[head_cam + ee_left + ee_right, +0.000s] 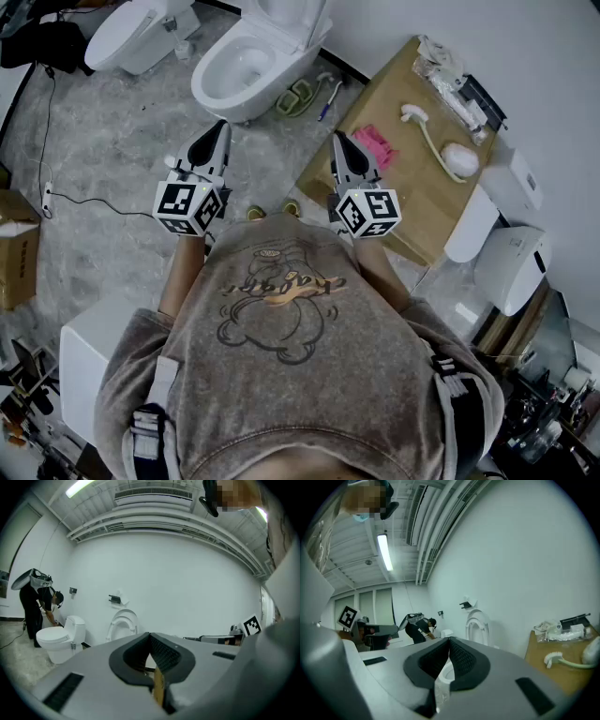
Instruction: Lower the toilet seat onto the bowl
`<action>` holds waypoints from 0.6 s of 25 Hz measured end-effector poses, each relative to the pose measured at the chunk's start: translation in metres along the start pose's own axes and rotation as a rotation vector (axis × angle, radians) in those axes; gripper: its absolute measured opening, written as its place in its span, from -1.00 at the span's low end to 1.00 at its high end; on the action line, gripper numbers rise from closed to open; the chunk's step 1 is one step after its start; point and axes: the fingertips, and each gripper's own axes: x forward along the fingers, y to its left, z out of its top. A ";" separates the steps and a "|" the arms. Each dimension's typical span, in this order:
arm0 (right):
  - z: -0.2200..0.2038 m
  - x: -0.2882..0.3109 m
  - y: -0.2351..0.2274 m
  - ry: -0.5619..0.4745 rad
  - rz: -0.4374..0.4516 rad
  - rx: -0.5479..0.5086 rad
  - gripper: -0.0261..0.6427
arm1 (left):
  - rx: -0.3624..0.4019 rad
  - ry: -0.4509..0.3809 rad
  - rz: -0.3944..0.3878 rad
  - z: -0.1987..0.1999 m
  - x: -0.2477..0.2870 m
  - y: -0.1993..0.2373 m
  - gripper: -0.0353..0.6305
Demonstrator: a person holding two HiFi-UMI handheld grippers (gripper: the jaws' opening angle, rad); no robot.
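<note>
A white toilet [246, 67] stands on the floor ahead of me, its bowl uncovered and its seat [302, 21] tipped up against the tank. The upright seat [123, 624] also shows in the left gripper view, and the same seat [477, 627] in the right gripper view. My left gripper [221, 127] hangs short of the bowl, jaws shut with nothing between them. My right gripper [337, 140] is level with it, a little to the right, also shut and holding nothing. Neither gripper touches the toilet.
A second toilet [131, 33] with its lid down stands at the far left, where a person [37, 606] bends over it. To the right lies a wooden board [412, 202] bearing a pink cloth [375, 145] and a brush [433, 141]. Green slippers [298, 97] lie beside the bowl. A cardboard box [17, 248] sits left.
</note>
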 end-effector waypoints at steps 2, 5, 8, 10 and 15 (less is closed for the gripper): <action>0.001 0.004 0.002 -0.003 0.001 -0.002 -0.84 | 0.003 -0.003 -0.003 0.003 0.002 0.002 -0.87; 0.003 0.010 0.005 -0.015 0.006 -0.003 -0.84 | 0.007 -0.007 -0.013 0.004 0.005 0.006 -0.87; 0.004 0.014 0.010 -0.033 0.015 0.005 -0.84 | 0.005 0.000 -0.029 0.002 0.007 0.010 -0.87; 0.002 0.017 0.013 -0.037 0.015 0.000 -0.84 | 0.010 0.005 -0.043 -0.001 0.007 0.015 -0.87; -0.009 0.026 0.015 -0.033 -0.014 0.002 -0.84 | 0.027 0.020 -0.068 -0.008 0.015 0.033 -0.87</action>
